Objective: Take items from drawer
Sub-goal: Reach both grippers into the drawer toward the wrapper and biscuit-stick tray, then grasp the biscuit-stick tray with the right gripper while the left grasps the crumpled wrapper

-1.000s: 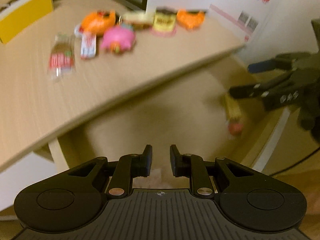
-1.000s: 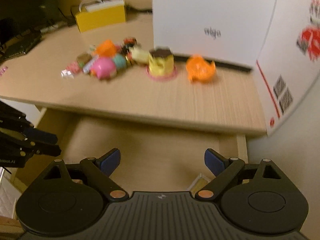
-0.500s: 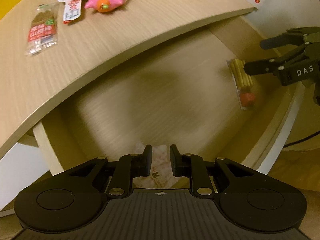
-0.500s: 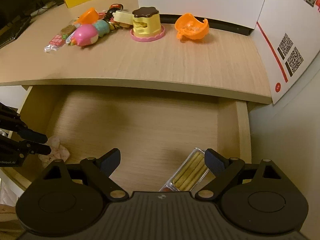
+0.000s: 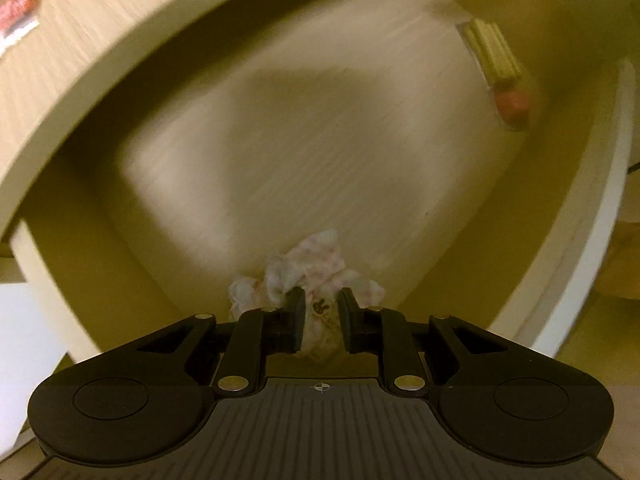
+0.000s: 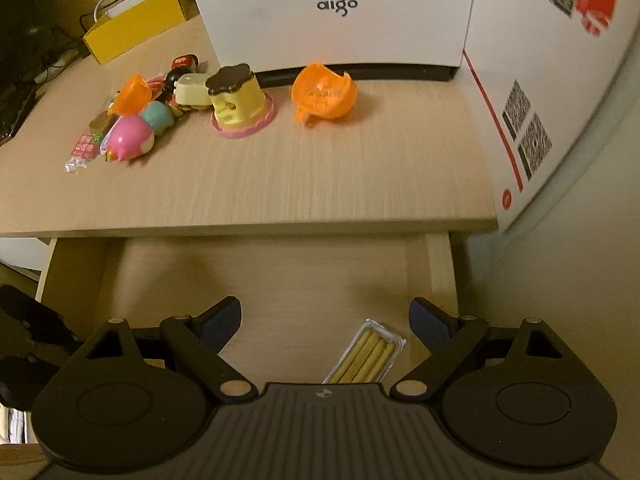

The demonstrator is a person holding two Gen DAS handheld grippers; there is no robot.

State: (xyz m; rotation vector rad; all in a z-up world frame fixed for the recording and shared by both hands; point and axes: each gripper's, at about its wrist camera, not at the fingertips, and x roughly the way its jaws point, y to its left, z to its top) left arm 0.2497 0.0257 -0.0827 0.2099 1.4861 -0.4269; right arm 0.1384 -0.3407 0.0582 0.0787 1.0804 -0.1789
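Left jaws: my left gripper [image 5: 320, 312] has its fingers close together on either side of the crumpled wrapper [image 5: 308, 276]; a fold of it sits between the pads, but I cannot tell whether they are pinching it yet.

Right jaws: my right gripper [image 6: 325, 322] is spread wide and holds nothing, poised above the biscuit stick pack [image 6: 370, 354].

Landmark: the open drawer [image 5: 560, 248], pulled out from under the desk [image 6: 280, 184].

Task things: the wrapper lies at the drawer's near-left corner, close to the front wall; the stick pack lies on the drawer floor near its right wall, well apart from the wrapper.

Risk, left: the wrapper looks thin and loose, so I judge a shallow bite could catch only one fold and let the rest tear free or drop on the way up. The left view is blurred, so my aim may be off.

Risk, right: the pack lies flat and close to the drawer's right wall; one finger could strike that wall or skate over the pack's top.

Around: above the drawer, on the desk, stand a pudding toy [image 6: 236, 98], an orange shell [image 6: 324, 92], a pink toy [image 6: 130, 138] and a white box [image 6: 332, 12].

In the way: the desk edge overhangs the drawer's back part, so lifting must go up and toward me.
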